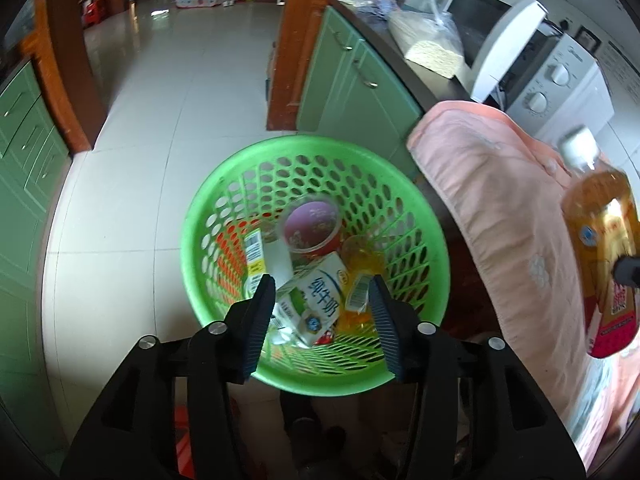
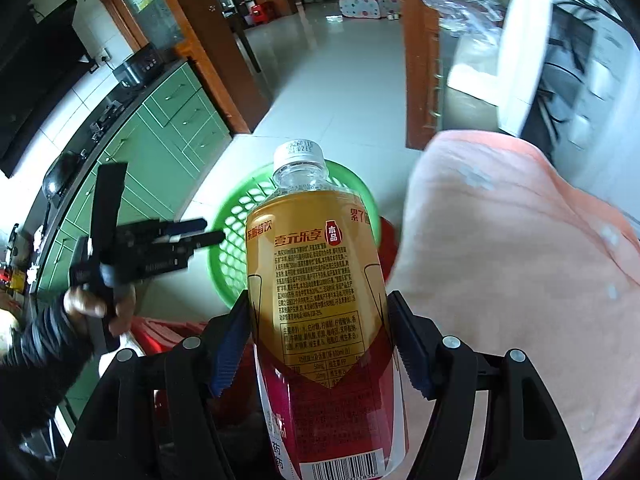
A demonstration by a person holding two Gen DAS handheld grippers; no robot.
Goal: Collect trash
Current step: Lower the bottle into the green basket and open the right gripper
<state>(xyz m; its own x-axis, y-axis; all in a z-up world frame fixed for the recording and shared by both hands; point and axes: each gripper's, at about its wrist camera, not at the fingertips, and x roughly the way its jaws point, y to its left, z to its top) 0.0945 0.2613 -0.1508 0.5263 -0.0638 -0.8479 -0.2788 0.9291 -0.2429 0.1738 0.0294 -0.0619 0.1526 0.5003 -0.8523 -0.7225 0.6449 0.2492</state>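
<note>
Left gripper (image 1: 322,294) jaws parted, nothing between them — hanging over the green basket (image 1: 200,216), which holds a milk carton (image 1: 316,300), a cup (image 1: 312,224) and wrappers. Right gripper (image 2: 318,304) jaws clamped on the drink bottle (image 2: 316,264), cap up, beside the basket rim. Pink cloth (image 1: 500,208) close on the right; bare floor (image 1: 132,184) left.

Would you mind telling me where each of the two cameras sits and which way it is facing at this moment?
Left wrist: on the left gripper, facing steeply down into the green basket of trash; its own open fingers show, nothing between them.
Right wrist: on the right gripper, facing down and forward; its fingers clamp the bottle, and the hand holding the left gripper shows at left.
Shared: basket, bottle, pink cloth.
</note>
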